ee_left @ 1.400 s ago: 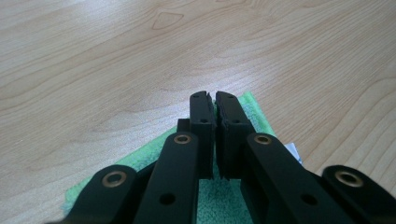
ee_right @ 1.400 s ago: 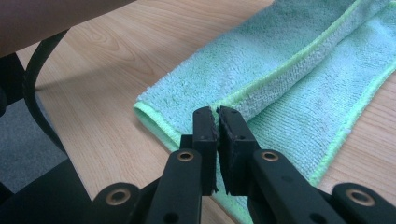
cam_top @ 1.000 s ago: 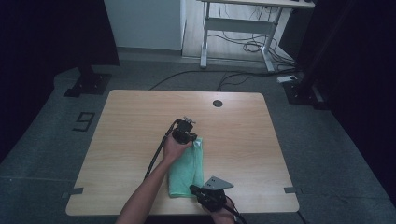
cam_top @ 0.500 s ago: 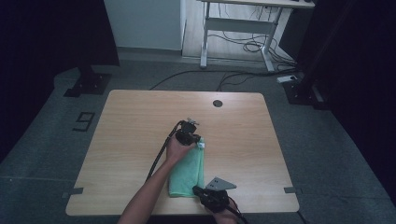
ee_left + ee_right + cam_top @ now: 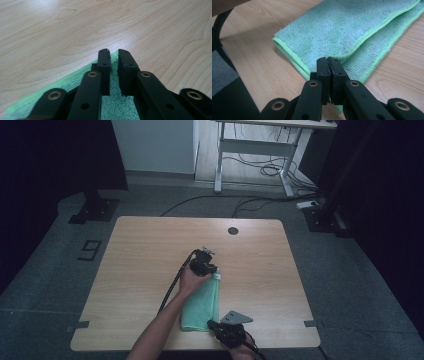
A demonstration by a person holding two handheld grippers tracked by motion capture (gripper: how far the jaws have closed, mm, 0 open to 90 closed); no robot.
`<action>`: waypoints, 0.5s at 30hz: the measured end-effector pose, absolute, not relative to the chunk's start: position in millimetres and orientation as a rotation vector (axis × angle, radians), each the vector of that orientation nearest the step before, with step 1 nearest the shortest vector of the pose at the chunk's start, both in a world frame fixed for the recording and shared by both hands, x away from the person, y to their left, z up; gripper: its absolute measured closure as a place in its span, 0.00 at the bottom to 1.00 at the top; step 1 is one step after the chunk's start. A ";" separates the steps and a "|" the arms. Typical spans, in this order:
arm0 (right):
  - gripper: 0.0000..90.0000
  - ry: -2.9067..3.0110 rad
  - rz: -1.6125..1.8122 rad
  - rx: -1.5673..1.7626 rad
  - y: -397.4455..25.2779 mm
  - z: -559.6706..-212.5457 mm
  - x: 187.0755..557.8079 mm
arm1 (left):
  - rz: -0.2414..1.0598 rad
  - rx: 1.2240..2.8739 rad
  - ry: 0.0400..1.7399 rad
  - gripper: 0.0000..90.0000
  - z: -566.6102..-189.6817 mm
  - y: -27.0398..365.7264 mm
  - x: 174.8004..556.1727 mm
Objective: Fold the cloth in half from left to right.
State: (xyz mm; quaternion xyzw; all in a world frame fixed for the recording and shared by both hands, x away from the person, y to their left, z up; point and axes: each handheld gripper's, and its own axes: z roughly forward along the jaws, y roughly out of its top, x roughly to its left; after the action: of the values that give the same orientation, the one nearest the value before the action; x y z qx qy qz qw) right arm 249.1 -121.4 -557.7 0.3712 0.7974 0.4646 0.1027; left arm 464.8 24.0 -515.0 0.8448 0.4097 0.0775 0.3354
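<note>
A green towel [image 5: 201,304] lies folded lengthwise on the wooden table [image 5: 140,250], near its front edge. My left gripper [image 5: 204,263] rests at the towel's far end. In the left gripper view its jaws stand a narrow gap apart over the towel's corner [image 5: 113,56], and the cloth lies flat beneath them. My right gripper [image 5: 226,333] is at the towel's near right corner. There its jaws are pressed together at the corner of the upper layer [image 5: 337,35], whose yellow-green hem [image 5: 367,40] runs up to the tips.
A round cable hole [image 5: 233,230] sits near the table's far edge. The left gripper's cable [image 5: 172,287] trails back along the person's forearm [image 5: 160,330]. Bare wood lies left and right of the towel.
The left gripper has shifted slightly away from the person, and the towel now lies straighter and flatter. The right gripper has hardly moved.
</note>
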 end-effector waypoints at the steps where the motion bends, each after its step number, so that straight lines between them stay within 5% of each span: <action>1: 0.96 2.352 1.368 1.093 -121.3 -557.8 249.0 | 0.201 2.209 1.064 0.88 -515.7 23.2 465.0; 9: 0.85 2.352 1.353 1.107 -124.5 -557.6 249.4 | 0.175 2.196 1.049 0.87 -513.7 21.7 466.3; 15: 0.79 2.332 1.350 1.122 -126.9 -556.2 249.1 | 0.201 2.166 1.038 0.77 -507.4 25.5 462.9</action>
State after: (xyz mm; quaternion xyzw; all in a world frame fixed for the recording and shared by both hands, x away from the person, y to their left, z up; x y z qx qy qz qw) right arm 249.1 -126.9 -556.2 0.3819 0.7940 0.4597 0.1113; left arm 462.9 25.5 -507.4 0.8394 0.4020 0.0781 0.3574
